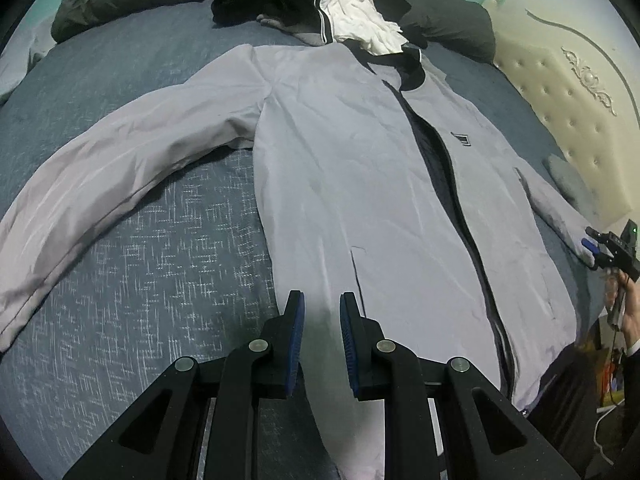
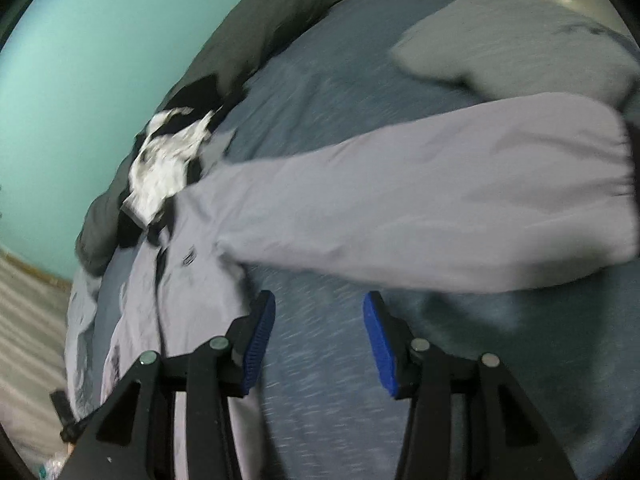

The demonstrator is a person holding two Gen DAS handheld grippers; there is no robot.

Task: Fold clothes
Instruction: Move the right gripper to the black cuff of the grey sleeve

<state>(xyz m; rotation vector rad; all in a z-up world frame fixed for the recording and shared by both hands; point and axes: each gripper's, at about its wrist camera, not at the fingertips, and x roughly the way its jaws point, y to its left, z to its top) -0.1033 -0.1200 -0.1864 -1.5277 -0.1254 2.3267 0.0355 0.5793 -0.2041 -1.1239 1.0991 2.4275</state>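
A light grey zip jacket (image 1: 344, 168) lies flat, front up, on the blue bed cover, zip partly open, both sleeves spread out. My left gripper (image 1: 322, 300) hovers over the jacket's bottom hem, jaws open with a narrow gap and nothing between them. My right gripper (image 2: 319, 300) is open and empty above the blue cover, just below the jacket's right sleeve (image 2: 420, 208). The right gripper also shows in the left wrist view (image 1: 596, 246) by that sleeve's cuff. The right wrist view is blurred.
A heap of black and white clothes (image 1: 340, 12) lies beyond the jacket's collar. A dark green duvet (image 1: 132, 0) runs along the far side. A cream tufted headboard (image 1: 568, 112) stands at the right, with a grey pillow (image 2: 512, 52) near it.
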